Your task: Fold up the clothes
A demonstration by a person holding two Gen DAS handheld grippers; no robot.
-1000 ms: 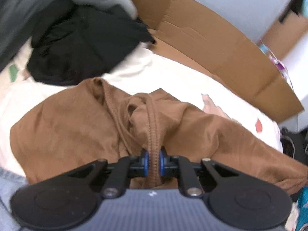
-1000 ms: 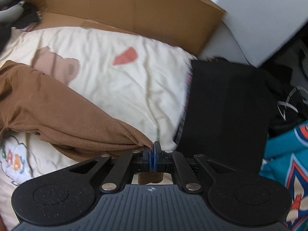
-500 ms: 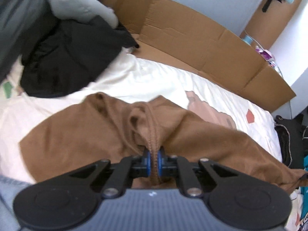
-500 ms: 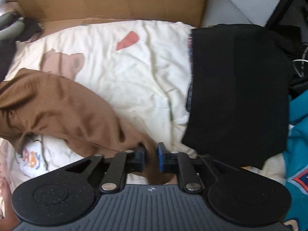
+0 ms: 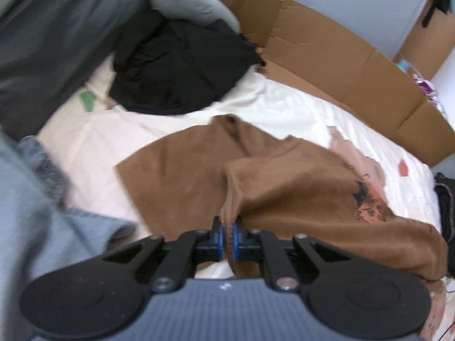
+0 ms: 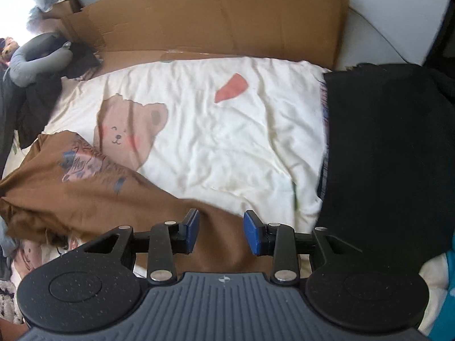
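Observation:
A brown shirt (image 5: 298, 187) with a printed graphic lies spread and creased on the cream bedsheet (image 5: 298, 108). My left gripper (image 5: 226, 237) is shut on a bunched fold of the shirt at its near edge. In the right wrist view the same brown shirt (image 6: 93, 196) stretches from the left to under my right gripper (image 6: 221, 228), which stands open with its blue pads (image 6: 254, 236) wide apart above the cloth and holds nothing.
A crumpled black garment (image 5: 182, 65) and a grey pillow (image 5: 187, 2) lie at the far left. Flattened cardboard (image 6: 216, 20) lines the back of the bed. A folded black garment (image 6: 386, 153) lies at the right. Blue denim (image 5: 37, 216) is at the near left.
My right gripper has opened and let go of the brown shirt's edge, which now lies on the bed. My left gripper stays shut on the shirt and has drawn it flatter.

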